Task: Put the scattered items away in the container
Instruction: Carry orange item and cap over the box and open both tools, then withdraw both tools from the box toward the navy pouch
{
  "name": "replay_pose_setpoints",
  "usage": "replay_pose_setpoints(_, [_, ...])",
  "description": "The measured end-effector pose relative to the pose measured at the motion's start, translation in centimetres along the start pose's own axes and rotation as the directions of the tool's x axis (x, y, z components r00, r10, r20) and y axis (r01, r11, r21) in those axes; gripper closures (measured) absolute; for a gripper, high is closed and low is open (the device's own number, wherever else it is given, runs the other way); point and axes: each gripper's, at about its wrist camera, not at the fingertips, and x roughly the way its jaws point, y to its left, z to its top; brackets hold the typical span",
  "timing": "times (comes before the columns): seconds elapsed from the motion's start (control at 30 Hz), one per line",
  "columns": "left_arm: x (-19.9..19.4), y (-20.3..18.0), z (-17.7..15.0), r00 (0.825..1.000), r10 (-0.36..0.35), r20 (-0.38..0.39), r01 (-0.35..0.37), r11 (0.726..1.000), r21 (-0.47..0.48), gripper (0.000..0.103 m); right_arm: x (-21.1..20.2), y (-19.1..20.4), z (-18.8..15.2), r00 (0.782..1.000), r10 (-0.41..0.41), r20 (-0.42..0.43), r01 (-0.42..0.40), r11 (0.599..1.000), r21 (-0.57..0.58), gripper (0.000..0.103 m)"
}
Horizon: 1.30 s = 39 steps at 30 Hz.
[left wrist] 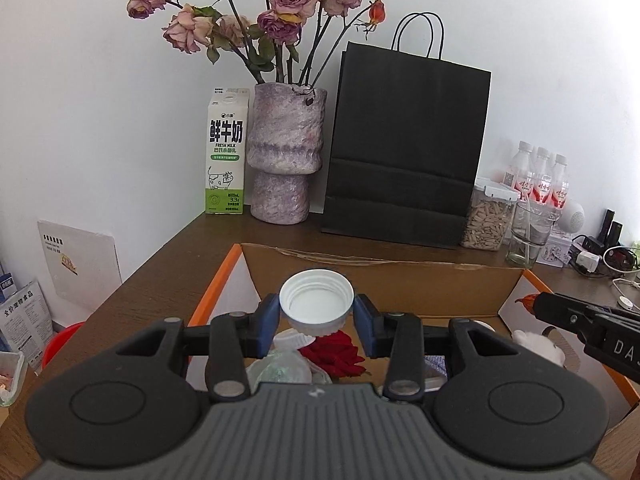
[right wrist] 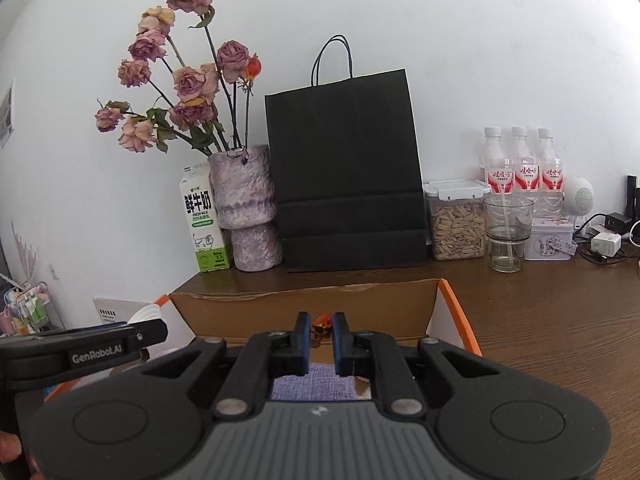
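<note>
Left wrist view: left gripper (left wrist: 317,312) grasps a white cap (left wrist: 316,303) above the cardboard box (left wrist: 400,276). A tilted release may bounce it off the contents.

Right wrist view: right gripper (right wrist: 321,330) is clenched on a small orange bud (right wrist: 322,323) over the box; it may cling.

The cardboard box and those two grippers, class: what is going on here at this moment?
A person is tidying loose items into the cardboard box on the wooden table. The left hand-held gripper is shut on a white plastic lid, holding it above the box. The right hand-held gripper pinches a small orange object over the same box. A red flower and crumpled plastic already lie inside. Neither item has been let go yet.
</note>
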Motion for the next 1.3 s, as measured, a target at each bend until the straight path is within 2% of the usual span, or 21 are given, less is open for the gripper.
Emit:
replay_pose_setpoints(0.1, [-0.2, -0.5, -0.3, 1.0, 0.004, 0.012, -0.004, 1.0, 0.027, 0.062, -0.2, 0.2, -0.2, 1.0, 0.003, -0.002, -0.003, 1.0, -0.012, 0.092])
replay_pose_setpoints(0.17, [-0.3, -0.8, -0.4, 1.0, 0.015, 0.017, -0.015, 0.999, 0.041, 0.058, -0.3, 0.3, -0.4, 1.0, 0.005, -0.001, -0.005, 1.0, -0.019, 0.089])
replay_pose_setpoints(0.2, [-0.3, -0.8, -0.5, 1.0, 0.02, 0.018, -0.021, 0.999, 0.046, 0.043, -0.3, 0.3, -0.6, 1.0, 0.001, 0.004, -0.001, 1.0, -0.021, 0.079])
replay_pose_setpoints(0.23, [-0.4, -0.9, -0.6, 1.0, 0.024, 0.02, -0.025, 0.998, 0.049, 0.026, -0.4, 0.3, -0.7, 1.0, -0.002, 0.004, 0.002, 1.0, -0.02, 0.053])
replay_pose_setpoints(0.27, [-0.6, -0.9, -0.6, 0.999, 0.024, 0.031, -0.025, 0.998, 0.049, 0.018, -0.5, 0.3, -0.7, 1.0, -0.004, 0.0, 0.004, 1.0, -0.019, 0.036])
replay_pose_setpoints(0.3, [-0.9, -0.9, -0.6, 0.998, 0.022, 0.05, -0.024, 0.999, 0.047, 0.002, -0.7, 0.4, -0.8, 1.0, -0.005, 0.005, 0.005, 1.0, -0.016, 0.007])
replay_pose_setpoints(0.33, [-1.3, -0.8, -0.6, 0.997, 0.024, 0.076, -0.027, 0.999, 0.043, 0.0, -1.1, 0.4, -0.8, 1.0, -0.004, 0.025, 0.005, 1.0, -0.018, 0.0])
replay_pose_setpoints(0.4, [-1.9, -0.8, -0.7, 0.992, 0.041, 0.122, -0.046, 0.998, 0.034, 0.0, -1.8, 0.7, -0.7, 0.998, -0.009, 0.056, 0.011, 0.999, -0.033, 0.0])
replay_pose_setpoints(0.47, [-2.3, -0.7, -0.6, 0.989, 0.048, 0.137, -0.052, 0.998, 0.024, 0.0, -2.1, 0.8, -0.7, 0.998, -0.012, 0.064, 0.014, 0.999, -0.033, 0.0])
replay_pose_setpoints(1.0, [-2.9, 0.3, -1.6, 0.99, 0.053, 0.13, -0.053, 0.999, -0.002, 0.0, -2.8, 1.6, -1.5, 0.999, -0.025, 0.038, 0.028, 0.997, -0.077, 0.0])
replay_pose_setpoints(1.3, [-4.1, 0.6, -2.5, 0.984, 0.036, 0.175, -0.037, 0.999, 0.006, 0.0, -3.8, 1.3, -2.4, 0.999, -0.021, 0.044, 0.025, 0.996, -0.091, 0.0])
